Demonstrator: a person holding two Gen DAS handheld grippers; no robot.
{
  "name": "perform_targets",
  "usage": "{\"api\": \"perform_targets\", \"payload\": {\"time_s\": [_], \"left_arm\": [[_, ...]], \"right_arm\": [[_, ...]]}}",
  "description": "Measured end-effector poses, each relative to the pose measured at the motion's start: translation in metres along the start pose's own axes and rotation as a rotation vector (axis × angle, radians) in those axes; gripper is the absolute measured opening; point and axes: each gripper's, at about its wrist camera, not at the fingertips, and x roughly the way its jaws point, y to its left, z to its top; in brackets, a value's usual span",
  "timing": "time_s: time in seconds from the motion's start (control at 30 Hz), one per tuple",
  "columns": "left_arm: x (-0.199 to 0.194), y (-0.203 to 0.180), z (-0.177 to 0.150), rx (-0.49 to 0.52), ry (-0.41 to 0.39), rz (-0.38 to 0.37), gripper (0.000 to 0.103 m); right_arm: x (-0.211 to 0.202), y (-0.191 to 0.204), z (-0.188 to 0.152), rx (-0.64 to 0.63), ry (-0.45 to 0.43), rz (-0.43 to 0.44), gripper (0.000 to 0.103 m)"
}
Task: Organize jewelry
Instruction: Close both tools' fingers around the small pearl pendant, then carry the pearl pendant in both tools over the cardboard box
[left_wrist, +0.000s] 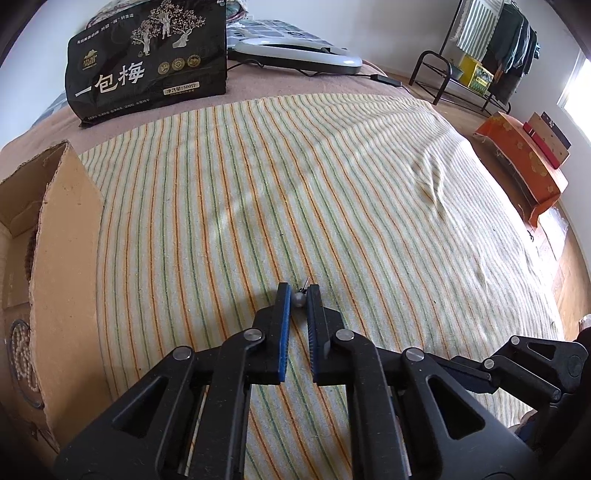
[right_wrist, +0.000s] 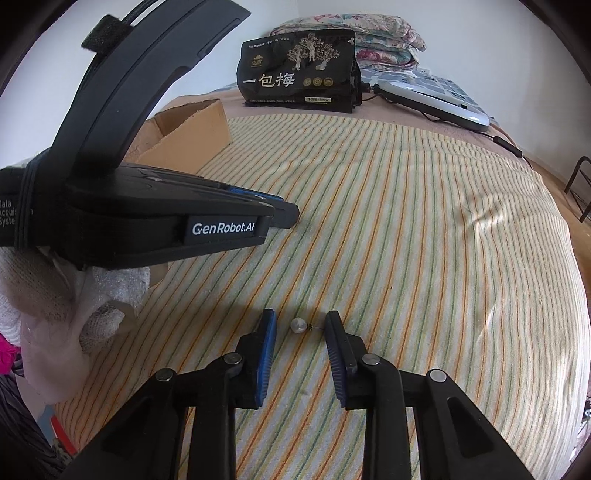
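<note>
**Two pearl earrings on the striped blanket**

On the woven striped blanket (right_wrist: 406, 229) lay a round pearl earring (right_wrist: 299, 325), its thin post pointing right, between the right gripper's (right_wrist: 300, 321) parted jaws, untouched. The left gripper (left_wrist: 298, 290) was clamped on another pearl earring (left_wrist: 299, 297), post angled away. A black bag (left_wrist: 147, 55) read "一包梅".

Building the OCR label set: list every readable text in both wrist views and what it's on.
"一包梅": large white characters on the black snack bag, seen in both views.
"GenRobot.AI": white label on the left gripper's body, in the right wrist view.
"Data Acqui... Syst...": side of the same gripper body, cut off by the frame edge.
Bag's small top line, round seals and weight tag: too small to read reliably.
Cardboard box, pearl earrings: no text.
</note>
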Motion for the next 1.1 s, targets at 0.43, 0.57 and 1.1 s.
{"api": "perform_targets", "payload": {"time_s": [0.43, 0.57, 1.1], "left_arm": [[-0.022, 0.003, 0.001, -0.012, -0.038, -0.001, 0.006], [-0.04, 0.008, 0.005, -0.03, -0.075, -0.012, 0.006], [-0.121, 0.051, 0.015, -0.121, -0.203, -0.034, 0.006]], "right_arm": [[-0.011, 0.0, 0.004, 0.02, -0.024, 0.007, 0.017], [-0.022, 0.0, 0.008, 0.034, -0.049, 0.003, 0.017], [-0.075, 0.033, 0.039, 0.057, -0.192, 0.041, 0.017]]}}
